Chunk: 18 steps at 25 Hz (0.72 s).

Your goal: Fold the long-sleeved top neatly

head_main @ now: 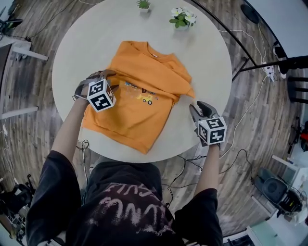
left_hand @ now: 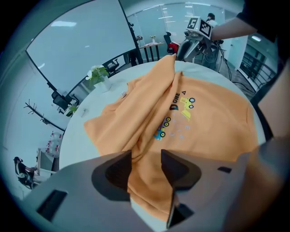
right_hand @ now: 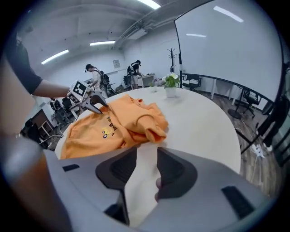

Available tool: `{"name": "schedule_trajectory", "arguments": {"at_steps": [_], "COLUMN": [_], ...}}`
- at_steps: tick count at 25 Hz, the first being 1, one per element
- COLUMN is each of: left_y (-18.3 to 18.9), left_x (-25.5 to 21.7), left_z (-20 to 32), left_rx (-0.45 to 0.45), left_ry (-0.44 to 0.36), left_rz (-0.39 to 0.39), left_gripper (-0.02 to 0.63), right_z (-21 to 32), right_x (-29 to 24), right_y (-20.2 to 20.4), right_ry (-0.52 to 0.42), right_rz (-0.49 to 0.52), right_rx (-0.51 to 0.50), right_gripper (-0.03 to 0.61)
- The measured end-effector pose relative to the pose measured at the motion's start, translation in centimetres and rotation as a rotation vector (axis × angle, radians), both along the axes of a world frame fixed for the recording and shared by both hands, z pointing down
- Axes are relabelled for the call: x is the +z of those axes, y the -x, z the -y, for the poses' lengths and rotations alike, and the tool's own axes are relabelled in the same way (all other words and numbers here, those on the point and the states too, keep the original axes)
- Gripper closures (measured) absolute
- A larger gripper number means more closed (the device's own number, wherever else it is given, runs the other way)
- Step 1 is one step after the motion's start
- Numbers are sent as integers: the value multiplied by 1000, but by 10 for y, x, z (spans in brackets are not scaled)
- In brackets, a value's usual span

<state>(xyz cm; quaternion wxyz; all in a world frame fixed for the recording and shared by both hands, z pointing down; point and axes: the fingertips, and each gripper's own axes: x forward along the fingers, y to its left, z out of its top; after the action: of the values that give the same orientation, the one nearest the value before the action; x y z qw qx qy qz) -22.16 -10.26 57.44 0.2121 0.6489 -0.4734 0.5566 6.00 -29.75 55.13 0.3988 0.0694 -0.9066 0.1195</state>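
Note:
An orange long-sleeved top (head_main: 139, 101) with a small print on its chest lies flat on the round white table (head_main: 91, 33). One sleeve is folded in over the body, its cuff near the top's right edge (right_hand: 152, 127). My left gripper (head_main: 99, 77) is at the top's left edge; in the left gripper view a raised ridge of orange cloth (left_hand: 149, 136) runs into the gripper (left_hand: 145, 168), which is shut on it. My right gripper (head_main: 199, 111) hovers over bare table just right of the top. In its own view the right gripper (right_hand: 146, 165) is open, with only tabletop between the jaws.
Two small potted plants (head_main: 143, 5) (head_main: 183, 17) stand at the table's far edge. The person stands at the near edge. Cables (head_main: 243, 134) trail over the wood floor to the right, beside a black stand (head_main: 284, 62).

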Motion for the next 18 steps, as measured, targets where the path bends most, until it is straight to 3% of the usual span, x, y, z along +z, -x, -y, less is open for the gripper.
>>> {"name": "schedule_trajectory", "arguments": {"at_steps": [7,18], "left_y": [-18,-65], "left_x": [-18,-14], "left_z": [-53,-192], "left_rx": [164,425], "left_ry": [-38,12], "left_rz": [-33,-114], "left_gripper": [399,397], "right_z": [-106,-300], "right_x": [-13,6], "right_y": [-1,-5], "right_ry": [-55,-91], "right_rz": [-30,-167], "right_rx": [-99,-224], "right_gripper": [408,334]}}
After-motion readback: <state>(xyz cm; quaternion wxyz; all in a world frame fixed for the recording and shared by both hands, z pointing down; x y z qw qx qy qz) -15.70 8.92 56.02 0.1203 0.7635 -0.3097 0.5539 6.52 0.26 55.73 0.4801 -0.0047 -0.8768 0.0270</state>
